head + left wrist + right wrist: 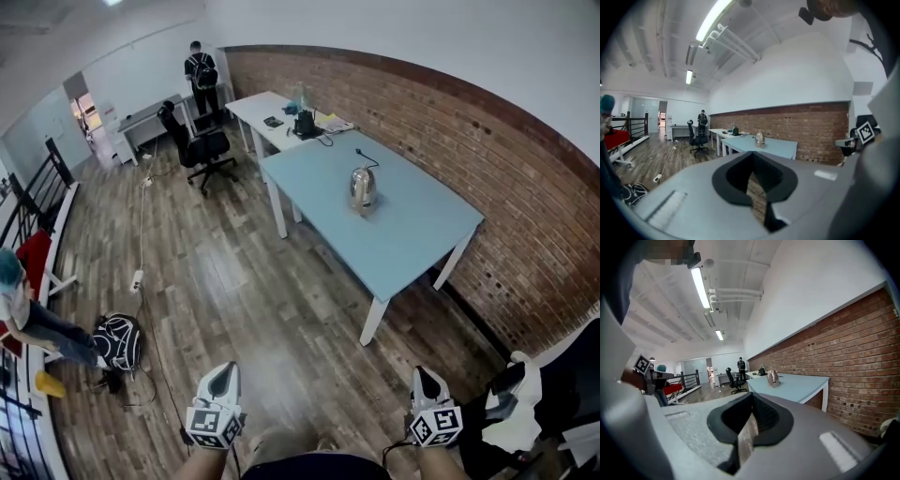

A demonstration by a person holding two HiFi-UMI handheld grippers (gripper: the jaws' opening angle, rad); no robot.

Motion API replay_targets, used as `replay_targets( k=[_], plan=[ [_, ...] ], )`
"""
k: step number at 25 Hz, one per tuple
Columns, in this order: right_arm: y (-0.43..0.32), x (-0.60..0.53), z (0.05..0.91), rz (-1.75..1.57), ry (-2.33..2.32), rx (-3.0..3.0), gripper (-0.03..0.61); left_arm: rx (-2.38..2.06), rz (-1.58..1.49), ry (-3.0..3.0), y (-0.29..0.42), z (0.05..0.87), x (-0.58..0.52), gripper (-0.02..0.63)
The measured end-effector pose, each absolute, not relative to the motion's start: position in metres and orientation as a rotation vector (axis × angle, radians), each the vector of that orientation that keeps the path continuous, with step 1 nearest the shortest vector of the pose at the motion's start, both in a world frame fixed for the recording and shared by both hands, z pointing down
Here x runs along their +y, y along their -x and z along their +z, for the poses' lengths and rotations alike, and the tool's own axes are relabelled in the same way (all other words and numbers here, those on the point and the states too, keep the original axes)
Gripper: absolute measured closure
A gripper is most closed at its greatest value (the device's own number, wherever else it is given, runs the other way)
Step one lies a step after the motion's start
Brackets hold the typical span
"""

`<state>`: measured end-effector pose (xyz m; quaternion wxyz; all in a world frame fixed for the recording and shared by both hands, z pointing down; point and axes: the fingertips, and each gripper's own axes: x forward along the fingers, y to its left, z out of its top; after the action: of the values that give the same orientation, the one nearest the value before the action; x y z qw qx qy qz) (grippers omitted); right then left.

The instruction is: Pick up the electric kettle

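Note:
A shiny metal electric kettle (363, 188) stands upright near the middle of a light blue table (412, 225) by the brick wall, its black cord trailing behind it. It shows small and far off in the left gripper view (759, 138) and in the right gripper view (772, 377). My left gripper (221, 382) and right gripper (427, 380) are held low at the bottom of the head view, well short of the table, over wooden floor. The left gripper (752, 176) has its jaws together with nothing in them, and so does the right gripper (749, 425).
A white desk (267, 108) with small items adjoins the blue table's far end. A black office chair (204, 145) stands beside it, with a person (201, 73) behind. At left are a railing, another person (19, 309), a backpack (117, 342) and a cable with power strip (137, 278).

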<state>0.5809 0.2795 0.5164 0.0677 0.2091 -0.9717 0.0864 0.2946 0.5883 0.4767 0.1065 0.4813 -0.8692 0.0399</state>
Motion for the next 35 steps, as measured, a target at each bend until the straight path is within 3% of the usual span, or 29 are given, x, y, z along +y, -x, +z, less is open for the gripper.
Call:
replay_targets(
  k=[14,35],
  plan=[
    [-0.535,0.268,0.542,0.326,-0.552,-2.869,0.576,-2.428,0.271,-1.575,-0.275,0.506,0.517,0.609],
    [-0.357,0.211,0.517,0.289,-0.783,-2.801,0.575,-2.352,0.232,-1.723,-0.053,0.501,0.432,0.609]
  ],
)
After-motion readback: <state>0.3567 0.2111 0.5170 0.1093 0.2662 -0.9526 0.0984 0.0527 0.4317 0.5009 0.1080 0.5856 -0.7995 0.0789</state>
